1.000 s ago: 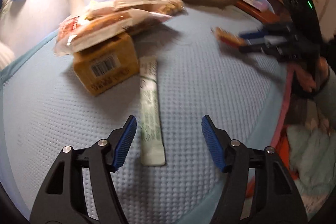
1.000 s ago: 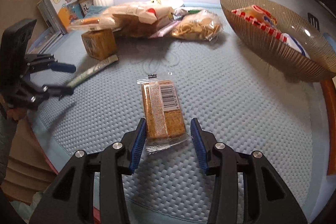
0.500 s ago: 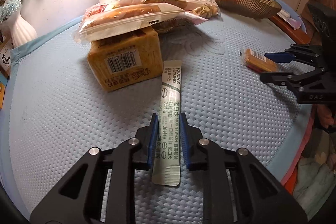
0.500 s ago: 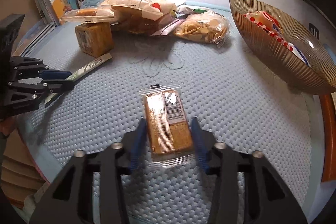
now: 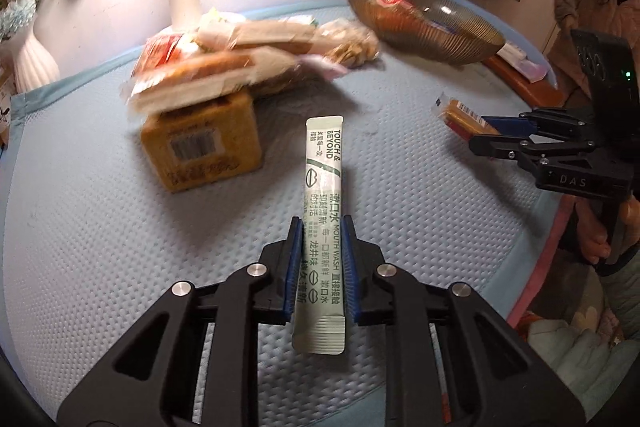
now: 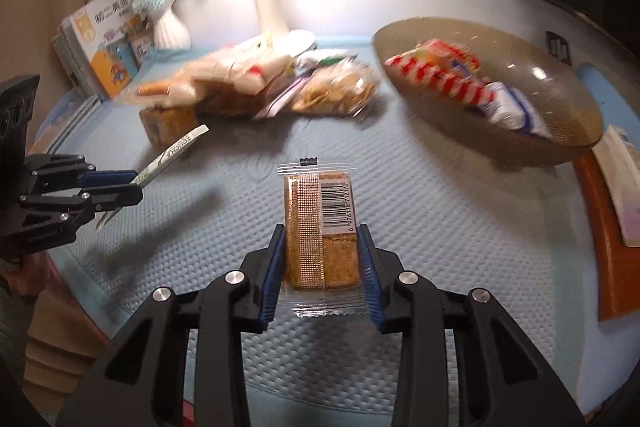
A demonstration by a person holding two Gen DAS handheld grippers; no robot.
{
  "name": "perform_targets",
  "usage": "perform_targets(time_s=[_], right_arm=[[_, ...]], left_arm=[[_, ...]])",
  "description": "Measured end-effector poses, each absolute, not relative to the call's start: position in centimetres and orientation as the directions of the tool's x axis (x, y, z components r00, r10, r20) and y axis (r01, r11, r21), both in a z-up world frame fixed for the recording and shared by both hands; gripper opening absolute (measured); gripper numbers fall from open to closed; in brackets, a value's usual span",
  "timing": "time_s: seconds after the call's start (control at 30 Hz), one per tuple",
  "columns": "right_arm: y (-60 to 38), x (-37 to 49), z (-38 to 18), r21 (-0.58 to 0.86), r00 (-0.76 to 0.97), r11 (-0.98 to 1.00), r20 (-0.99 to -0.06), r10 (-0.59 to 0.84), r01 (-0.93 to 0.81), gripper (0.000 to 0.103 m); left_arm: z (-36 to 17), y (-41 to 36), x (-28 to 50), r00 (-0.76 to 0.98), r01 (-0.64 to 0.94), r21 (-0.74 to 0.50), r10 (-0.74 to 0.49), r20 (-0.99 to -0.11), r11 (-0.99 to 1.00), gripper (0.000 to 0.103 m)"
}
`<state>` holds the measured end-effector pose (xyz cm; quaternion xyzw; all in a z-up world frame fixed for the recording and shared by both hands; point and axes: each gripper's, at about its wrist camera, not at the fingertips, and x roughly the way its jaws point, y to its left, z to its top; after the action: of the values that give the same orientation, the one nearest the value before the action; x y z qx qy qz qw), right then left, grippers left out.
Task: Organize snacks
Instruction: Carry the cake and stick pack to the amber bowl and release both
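Note:
My left gripper (image 5: 320, 259) is shut on a long pale green mouthwash sachet (image 5: 323, 211), held lifted above the blue mat; the same sachet (image 6: 172, 153) shows in the right wrist view at far left. A wrapped brown cracker pack (image 6: 320, 227) with a barcode sits between the fingers of my right gripper (image 6: 322, 263), which is shut on it and holds it off the mat. That cracker pack (image 5: 460, 115) is at the right in the left wrist view. A ribbed brown glass bowl (image 6: 560, 115) with red-striped and blue-white packets stands at the right.
A pile of snack bags (image 6: 260, 83) and a tan box (image 5: 200, 143) lie at the back of the mat. A white lamp base (image 6: 272, 11), a vase of blue flowers (image 6: 164, 7) and books (image 6: 100, 55) stand behind. An orange tray edge (image 6: 596, 211) lies at the right.
The left gripper closed on the sachet and raised it off the mat. The right gripper tightened on the cracker pack and lifted it; both cameras have moved upward.

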<state>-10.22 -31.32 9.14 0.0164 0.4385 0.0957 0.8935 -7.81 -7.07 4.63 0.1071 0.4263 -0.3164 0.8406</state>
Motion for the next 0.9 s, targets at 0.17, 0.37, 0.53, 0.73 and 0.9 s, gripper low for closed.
perform_targets(time_s=[0.17, 0.37, 0.53, 0.73, 0.9], right_arm=[[-36.2, -9.5, 13.2, 0.130, 0.695, 0.991, -0.709, 0.116, -0.033, 0.034], [-44.8, -4.9, 15.7, 0.285, 0.735, 0.938, -0.676, 0.053, 0.195, 0.034], [-48.7, 0.0, 16.2, 0.324, 0.737, 0.908, -0.676, 0.024, 0.267, 0.038], [-50.4, 2.6, 14.6, 0.318, 0.698, 0.910, -0.714, 0.046, 0.265, 0.054], [-47.2, -0.1, 13.3, 0.329, 0.696, 0.931, -0.706, 0.131, 0.159, 0.054]], left_arm=[[8.3, -10.6, -7.3, 0.455, 0.671, -0.096, -0.511, -0.729, 0.735, 0.018], [12.8, -18.5, -4.1, 0.485, 0.715, -0.067, -0.563, -0.669, 0.696, 0.018], [14.5, -25.9, 0.4, 0.477, 0.720, -0.082, -0.578, -0.662, 0.689, 0.018], [15.1, -30.1, 6.0, 0.482, 0.680, -0.167, -0.607, -0.631, 0.714, 0.063], [15.7, -26.2, 4.6, 0.502, 0.661, -0.193, -0.618, -0.605, 0.725, 0.057]])
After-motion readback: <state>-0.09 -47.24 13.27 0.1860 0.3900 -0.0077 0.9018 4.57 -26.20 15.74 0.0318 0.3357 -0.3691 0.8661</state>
